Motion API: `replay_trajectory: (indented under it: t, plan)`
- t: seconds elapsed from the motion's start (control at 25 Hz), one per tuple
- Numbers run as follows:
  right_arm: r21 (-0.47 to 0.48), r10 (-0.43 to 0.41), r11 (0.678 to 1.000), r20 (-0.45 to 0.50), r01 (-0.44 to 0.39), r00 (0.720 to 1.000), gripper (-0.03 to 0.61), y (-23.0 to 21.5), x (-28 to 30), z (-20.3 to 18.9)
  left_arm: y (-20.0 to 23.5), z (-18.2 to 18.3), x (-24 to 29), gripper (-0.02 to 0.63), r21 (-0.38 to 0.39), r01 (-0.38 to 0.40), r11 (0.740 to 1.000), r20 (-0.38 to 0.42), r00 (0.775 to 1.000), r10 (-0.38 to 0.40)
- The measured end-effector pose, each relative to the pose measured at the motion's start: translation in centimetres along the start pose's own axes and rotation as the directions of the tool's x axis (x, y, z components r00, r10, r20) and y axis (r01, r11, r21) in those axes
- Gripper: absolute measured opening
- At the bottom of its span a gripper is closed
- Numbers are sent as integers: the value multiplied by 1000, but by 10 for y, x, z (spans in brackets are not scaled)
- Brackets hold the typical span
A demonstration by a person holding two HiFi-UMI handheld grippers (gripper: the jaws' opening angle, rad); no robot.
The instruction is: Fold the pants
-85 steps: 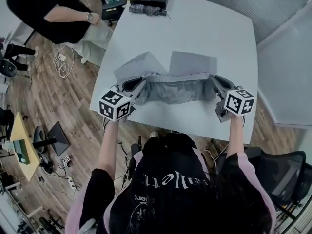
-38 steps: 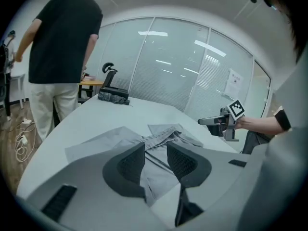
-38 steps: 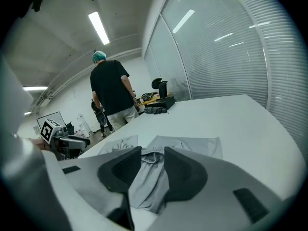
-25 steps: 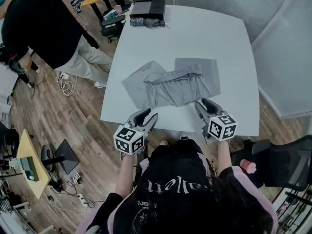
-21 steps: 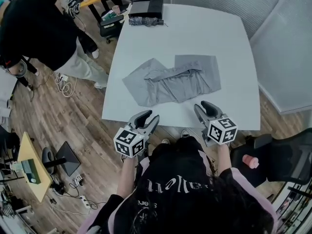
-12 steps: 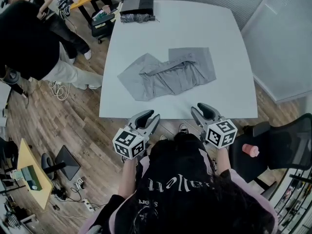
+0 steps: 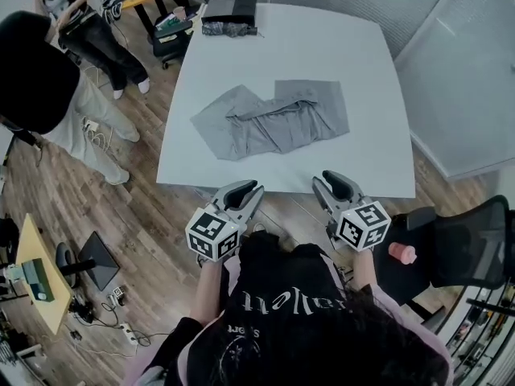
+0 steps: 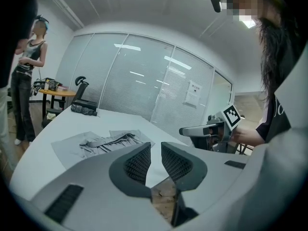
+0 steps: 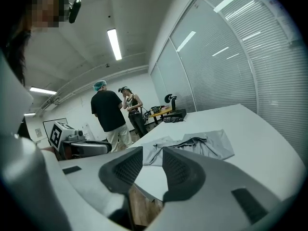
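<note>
The grey pants (image 7: 269, 123) lie folded in a loose heap on the white table (image 7: 354, 63), one leg panel sticking out to the left. They also show as the grey pants (image 8: 103, 141) and the grey pants (image 9: 192, 146) beyond each pair of jaws. My left gripper (image 7: 245, 190) hangs off the table's near edge, over the wooden floor. Its jaws are closing to a narrow gap with nothing between them (image 8: 155, 148). My right gripper (image 7: 331, 182) is level with it to the right, also short of the table. Its jaws are closing too, and stand empty (image 9: 152, 152).
A black box (image 7: 231, 8) and a dark bundle (image 7: 225, 28) sit at the table's far left corner. Two people (image 7: 48, 79) stand on the wooden floor to the left. A black office chair (image 7: 463, 248) is at the right, and a yellow side table (image 7: 32, 272) at lower left.
Both grippers let go of the pants and drew back off the table towards my body. The left jaws have narrowed. The people at the left have shifted.
</note>
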State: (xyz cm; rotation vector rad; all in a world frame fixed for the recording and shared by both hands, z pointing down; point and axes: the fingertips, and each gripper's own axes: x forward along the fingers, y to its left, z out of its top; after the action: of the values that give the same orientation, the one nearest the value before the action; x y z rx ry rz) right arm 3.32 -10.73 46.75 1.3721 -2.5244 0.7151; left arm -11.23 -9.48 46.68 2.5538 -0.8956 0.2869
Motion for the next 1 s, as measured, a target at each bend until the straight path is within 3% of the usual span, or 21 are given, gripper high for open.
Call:
replay_trajectory:
  t: [0.48, 1.0]
  plan:
    - [-20, 61, 998, -7, -61, 998, 114, 7, -76, -18, -88, 14, 6, 55, 43, -15, 999, 40, 999, 14]
    - [-2, 144, 990, 27, -144, 989, 41, 45, -140, -55, -173, -19, -27, 52, 76, -11, 997, 18, 1000, 10]
